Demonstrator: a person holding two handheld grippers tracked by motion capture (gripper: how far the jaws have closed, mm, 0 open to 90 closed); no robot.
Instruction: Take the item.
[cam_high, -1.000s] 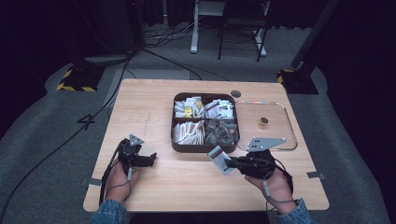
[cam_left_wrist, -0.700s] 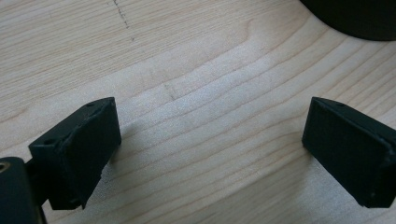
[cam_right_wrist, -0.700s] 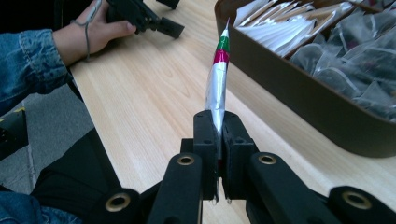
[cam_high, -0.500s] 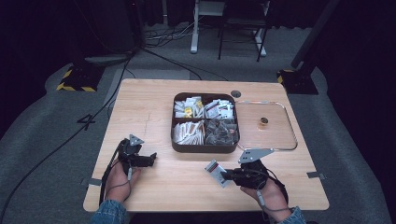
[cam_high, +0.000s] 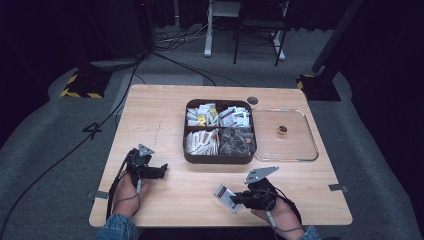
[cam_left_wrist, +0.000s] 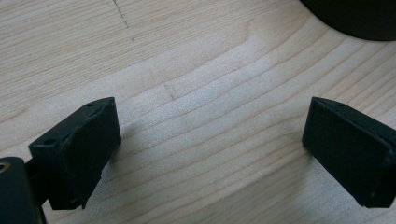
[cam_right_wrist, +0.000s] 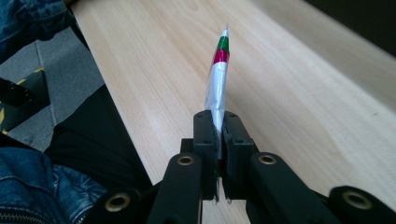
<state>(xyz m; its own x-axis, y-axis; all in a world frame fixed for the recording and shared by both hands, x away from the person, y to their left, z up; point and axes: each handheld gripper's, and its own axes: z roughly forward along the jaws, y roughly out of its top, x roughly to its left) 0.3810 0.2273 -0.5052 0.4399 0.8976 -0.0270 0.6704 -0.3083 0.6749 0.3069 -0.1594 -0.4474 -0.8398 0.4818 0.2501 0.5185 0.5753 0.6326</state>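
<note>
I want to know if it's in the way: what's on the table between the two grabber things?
Nothing: the high view shows bare table between the left gripper and the packet pinched by the right gripper.

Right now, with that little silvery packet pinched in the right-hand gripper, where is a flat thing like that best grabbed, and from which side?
By one short edge, coming in along its flat plane. The right gripper shows it: its jaws are shut on one end of the packet, a pad against each broad face. The packet is thin and floppy, so probably only its faces give the pads something to press on. The rest sticks out free over the table.
</note>
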